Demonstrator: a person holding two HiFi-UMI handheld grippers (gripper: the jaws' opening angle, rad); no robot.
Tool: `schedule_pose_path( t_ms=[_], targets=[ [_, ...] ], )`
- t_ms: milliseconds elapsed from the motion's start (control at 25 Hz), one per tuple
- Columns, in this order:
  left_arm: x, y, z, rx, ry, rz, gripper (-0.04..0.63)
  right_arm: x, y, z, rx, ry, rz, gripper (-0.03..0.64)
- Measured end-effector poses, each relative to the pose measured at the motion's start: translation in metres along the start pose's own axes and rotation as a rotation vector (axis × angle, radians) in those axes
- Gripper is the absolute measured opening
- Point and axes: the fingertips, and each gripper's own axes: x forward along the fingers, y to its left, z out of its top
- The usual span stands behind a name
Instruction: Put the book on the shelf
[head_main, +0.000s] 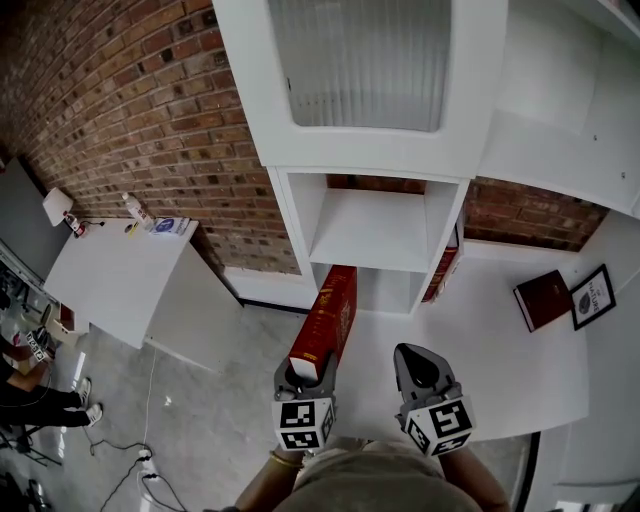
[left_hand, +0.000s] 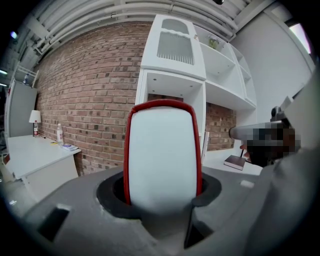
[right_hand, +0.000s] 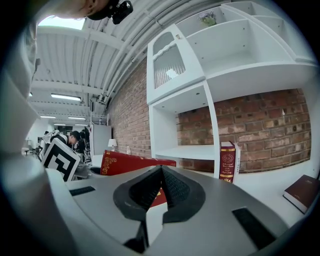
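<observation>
your left gripper (head_main: 305, 378) is clamped on the near end of the book (head_main: 328, 318), whose far end sits just at the bottom opening of the shelf (head_main: 385, 235). your right gripper (head_main: 421, 368) is closed on nothing. the pickup looks done; you have yet to slide the book in, stand it up and let go.

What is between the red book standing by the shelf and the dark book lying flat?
Just bare white tabletop between the upright red book and flat dark red book, in the head view.
</observation>
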Motion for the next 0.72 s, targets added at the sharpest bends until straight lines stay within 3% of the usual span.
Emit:
schedule_pose_path(
  t_ms=[120, 720],
  targets=[
    [0.002, -0.002, -0.001, -0.003, 0.0, 0.022, 0.235, 0.002, -0.005, -0.003, 0.007, -0.038, 0.02, 0.006],
    [0.03, -0.007, -0.006, -0.006, 0.004, 0.075, 0.235, 0.01, -0.028, -0.015, 0.01, -0.009, 0.07, 0.006]
  ],
)
